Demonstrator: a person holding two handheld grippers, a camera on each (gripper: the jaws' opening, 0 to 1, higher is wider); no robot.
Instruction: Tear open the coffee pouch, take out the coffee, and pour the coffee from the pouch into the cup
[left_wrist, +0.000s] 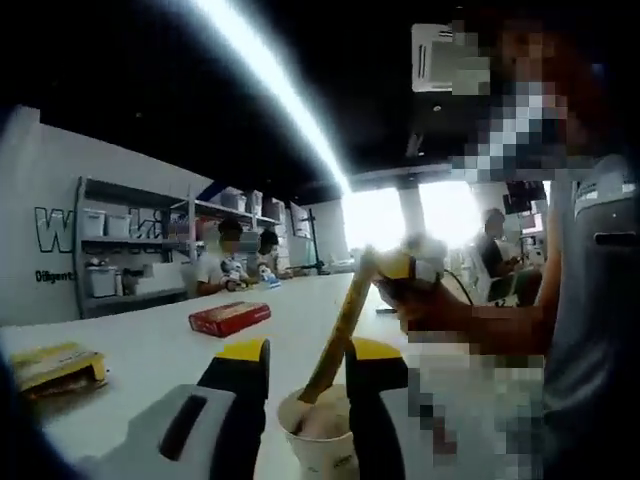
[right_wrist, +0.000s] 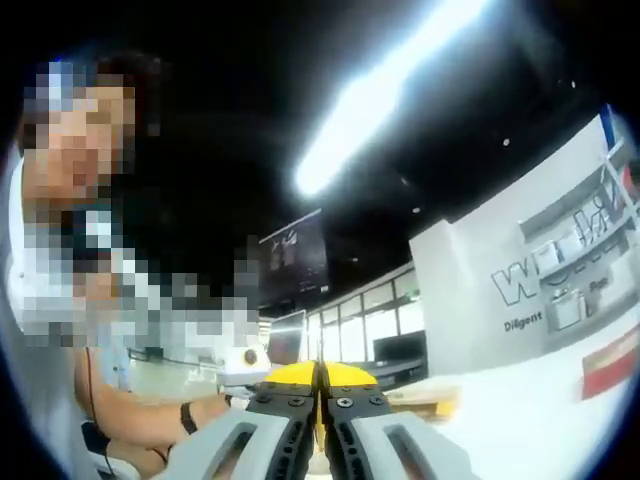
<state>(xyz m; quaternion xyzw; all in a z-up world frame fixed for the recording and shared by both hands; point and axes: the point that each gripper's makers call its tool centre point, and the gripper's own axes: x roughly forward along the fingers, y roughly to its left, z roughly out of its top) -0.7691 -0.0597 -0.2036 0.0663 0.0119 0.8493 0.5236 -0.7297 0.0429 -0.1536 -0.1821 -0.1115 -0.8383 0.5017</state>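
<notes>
I'm steadying the cup (left_wrist: 322, 432) between my left gripper (left_wrist: 308, 375) jaws near the table (left_wrist: 150, 345) edge while my right gripper (right_wrist: 320, 385), clamped narrow on the coffee pouch (left_wrist: 340, 335), is tipping it in; next, probably shaking out the rest.

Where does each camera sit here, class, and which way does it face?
Left gripper view: rides the left gripper, looking low across the white table; its jaws clasp the paper cup, into which the coffee pouch tips; the person's forearm shows.
Right gripper view: rides the right gripper, tilted up at the ceiling light; jaws together; an arm with a wristband shows.
Shared: the red box and the lettered wall.
</notes>
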